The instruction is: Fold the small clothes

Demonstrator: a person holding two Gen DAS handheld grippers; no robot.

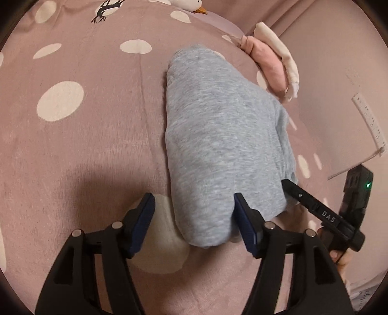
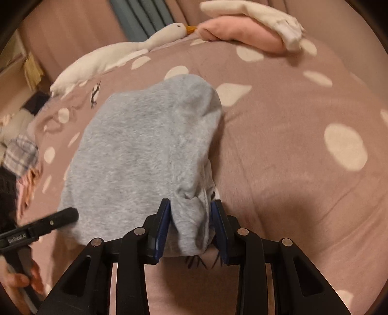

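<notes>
Your gray cloth [image 1: 218,135] lies folded on the pink bed cover [image 1: 84,145] with white spots. It sits right in front of both your grippers.

Your left gripper [image 1: 194,201] is spread wide. Its right finger [image 1: 242,213] is at the near end of the cloth, and you cannot tell if it touches. The other finger is off to the left, over the bed cover. It holds nothing.

Your right gripper [image 2: 191,206] is at the cloth's near right corner. Its two fingers sit on either side of a bunched bit of the cloth. They look closed in on it, pinching it.

A pink cloth [image 2: 242,36] and a white cloth [image 2: 266,14] lie folded together far back on the bed. A toy goose [image 2: 121,55] lies at the back too.
</notes>
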